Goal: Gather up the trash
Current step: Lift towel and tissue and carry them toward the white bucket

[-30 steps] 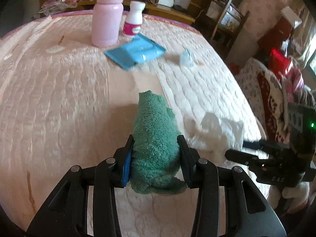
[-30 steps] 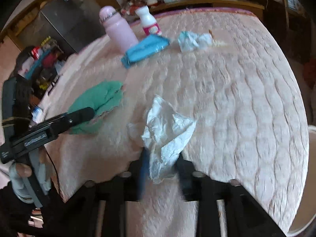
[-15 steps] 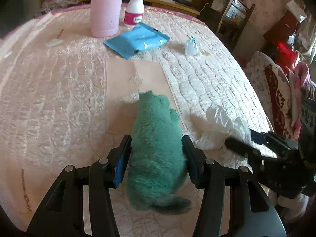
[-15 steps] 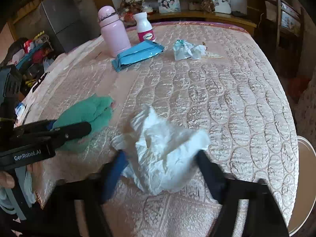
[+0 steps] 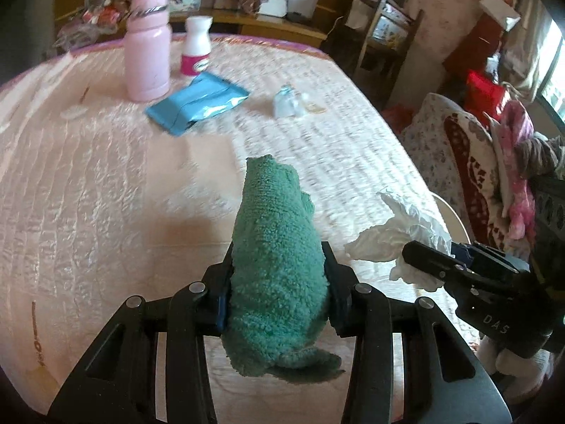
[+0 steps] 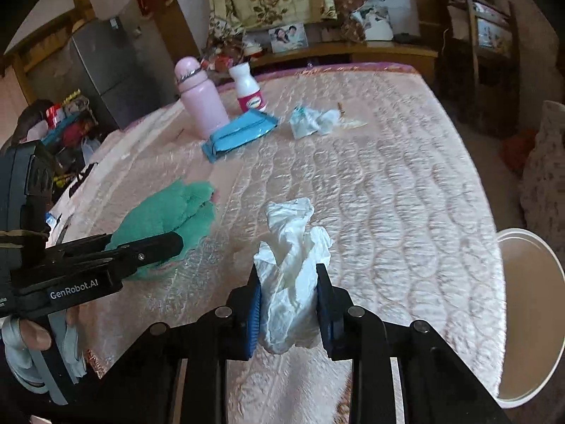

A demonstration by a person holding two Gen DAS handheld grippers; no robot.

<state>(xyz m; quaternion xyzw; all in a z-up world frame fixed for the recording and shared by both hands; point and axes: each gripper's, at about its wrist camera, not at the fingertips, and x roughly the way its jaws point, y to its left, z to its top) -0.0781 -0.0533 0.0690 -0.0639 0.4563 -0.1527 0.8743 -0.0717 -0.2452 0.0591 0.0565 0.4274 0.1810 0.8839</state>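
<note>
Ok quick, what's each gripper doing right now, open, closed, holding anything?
Left gripper: closed on the green towel.
Right gripper: closed on the crumpled white tissue.

Fuzzy terry green cloth (image 5: 279, 272), crinkled paper tissue (image 6: 293, 282), glossy quilted bedspread (image 6: 406, 190)

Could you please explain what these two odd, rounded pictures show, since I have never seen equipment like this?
No robot here: a person holds a two-finger tool in each hand, and a wide-angle camera on each looks along its fingers. In the left camera's picture, the left tool grips a green towel. In the right camera's picture, the right tool grips a crumpled white tissue. Both hang over a quilted pink bed. On it stand a pink bottle and a small white bottle, with a blue packet and more crumpled paper. A white bin stands beside the bed.
</note>
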